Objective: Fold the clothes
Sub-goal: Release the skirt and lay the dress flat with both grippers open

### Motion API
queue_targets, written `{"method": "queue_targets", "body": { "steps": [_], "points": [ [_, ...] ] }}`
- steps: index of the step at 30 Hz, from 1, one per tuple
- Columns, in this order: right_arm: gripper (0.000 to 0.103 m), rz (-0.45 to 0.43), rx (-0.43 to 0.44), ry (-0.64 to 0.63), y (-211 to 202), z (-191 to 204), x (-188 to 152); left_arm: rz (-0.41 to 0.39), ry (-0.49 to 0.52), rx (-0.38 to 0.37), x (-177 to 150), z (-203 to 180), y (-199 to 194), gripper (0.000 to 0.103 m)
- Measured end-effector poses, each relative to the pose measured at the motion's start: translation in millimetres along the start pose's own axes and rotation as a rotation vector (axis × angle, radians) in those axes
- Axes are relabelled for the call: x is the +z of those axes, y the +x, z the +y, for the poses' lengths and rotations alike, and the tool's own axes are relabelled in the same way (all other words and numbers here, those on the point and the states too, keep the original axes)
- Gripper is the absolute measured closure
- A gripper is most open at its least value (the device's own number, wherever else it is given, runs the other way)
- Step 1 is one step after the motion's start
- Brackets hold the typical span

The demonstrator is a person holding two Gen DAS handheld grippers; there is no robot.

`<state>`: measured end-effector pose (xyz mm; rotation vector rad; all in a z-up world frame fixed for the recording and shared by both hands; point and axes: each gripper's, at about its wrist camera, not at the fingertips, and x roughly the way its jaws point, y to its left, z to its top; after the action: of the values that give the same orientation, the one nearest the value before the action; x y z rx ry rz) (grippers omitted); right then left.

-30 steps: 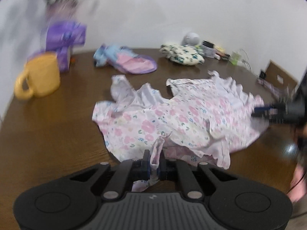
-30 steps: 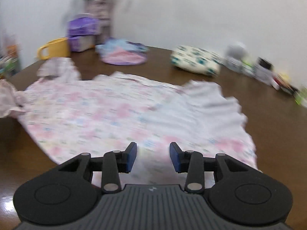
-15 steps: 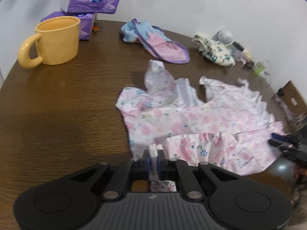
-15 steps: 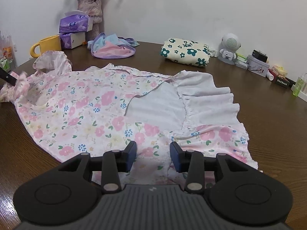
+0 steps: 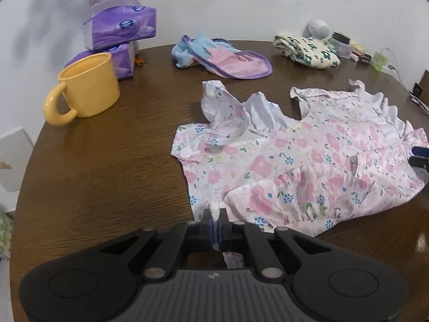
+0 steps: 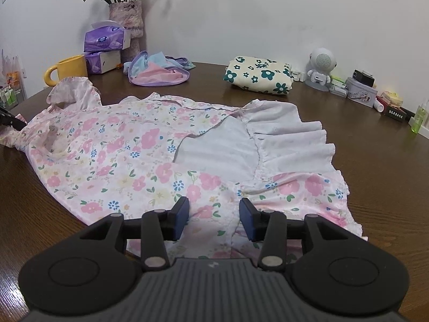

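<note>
A pink floral dress (image 5: 295,161) lies spread on the brown table (image 5: 107,174), part of its pale lining turned up (image 6: 214,155). My left gripper (image 5: 215,224) has a thin fold of the dress's edge pinched between its pads, and its jaws are opening slightly. In the right wrist view its black tip (image 6: 10,119) shows at the dress's far left corner. My right gripper (image 6: 213,218) stands open just over the dress's near hem, with fabric below the gap and no pad pressing on it. Its blue pads (image 5: 419,157) peek in at the left wrist view's right edge.
A yellow mug (image 5: 85,91) and purple tissue packs (image 5: 123,26) stand at the back left by a vase (image 6: 128,18). A blue-pink garment (image 5: 222,59) and a folded cream flowered cloth (image 6: 257,76) lie behind. A white robot-shaped speaker (image 6: 320,67) and small boxes (image 6: 362,91) line the right.
My left gripper has swung and sunk a little with the dress's edge still pinched, and the dress has shifted right in its view. The right gripper has held still.
</note>
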<state>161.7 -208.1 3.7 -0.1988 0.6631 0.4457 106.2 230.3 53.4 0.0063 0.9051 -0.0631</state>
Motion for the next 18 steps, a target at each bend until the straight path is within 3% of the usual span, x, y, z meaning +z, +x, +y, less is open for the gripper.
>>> {"method": "queue_targets", "body": {
  "steps": [4, 6, 9, 18],
  "points": [
    [0.061, -0.002, 0.004, 0.006, 0, -1, 0, -0.078, -0.065, 0.054, 2, -2, -18, 0.086],
    [0.061, -0.002, 0.004, 0.007, 0, -1, 0, -0.136, -0.078, 0.068, 3, -11, -32, 0.078],
    [0.061, -0.004, 0.006, 0.008, 0, -1, -1, -0.178, -0.047, 0.021, 4, -35, -42, 0.066],
    [0.061, -0.012, 0.007, 0.011, 0, -2, -2, -0.156, 0.016, -0.147, 3, -93, -16, 0.066]
  ]
}}
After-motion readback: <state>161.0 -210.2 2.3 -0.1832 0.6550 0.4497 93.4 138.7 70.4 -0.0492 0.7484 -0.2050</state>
